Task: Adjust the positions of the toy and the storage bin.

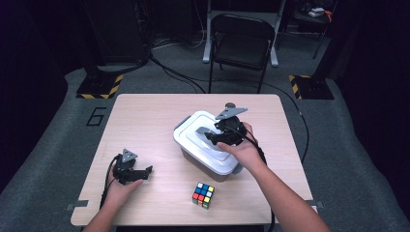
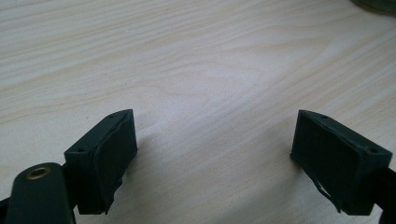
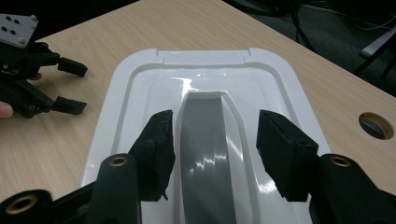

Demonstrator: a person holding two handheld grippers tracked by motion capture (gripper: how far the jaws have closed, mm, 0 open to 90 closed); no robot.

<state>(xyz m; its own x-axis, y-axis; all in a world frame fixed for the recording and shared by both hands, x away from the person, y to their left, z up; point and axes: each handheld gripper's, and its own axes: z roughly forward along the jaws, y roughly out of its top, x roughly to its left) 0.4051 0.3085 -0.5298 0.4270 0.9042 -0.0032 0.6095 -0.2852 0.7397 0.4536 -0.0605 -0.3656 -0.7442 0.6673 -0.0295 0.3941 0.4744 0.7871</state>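
Note:
A white lidded box [image 1: 193,130] stands mid-table, its lid [image 3: 135,84] bearing a grey handle [image 3: 205,154] along the middle. My right gripper [image 3: 215,126] hovers over the lid [image 1: 208,134], open, its jaws straddling the handle with a gap on the right side. My left gripper [image 1: 145,175] rests open low over the bare wood [image 2: 215,135] at the table's front left, nothing between its pads. It also appears far left in the right gripper view [image 3: 83,88]. A Rubik's cube [image 1: 203,195] sits near the front edge, in front of the box.
The wooden table [image 1: 145,116] has bare room at the back and left. A round cable hole [image 3: 376,125] lies in the tabletop beside the box. A black folding chair [image 1: 240,43] stands on the floor beyond the far edge.

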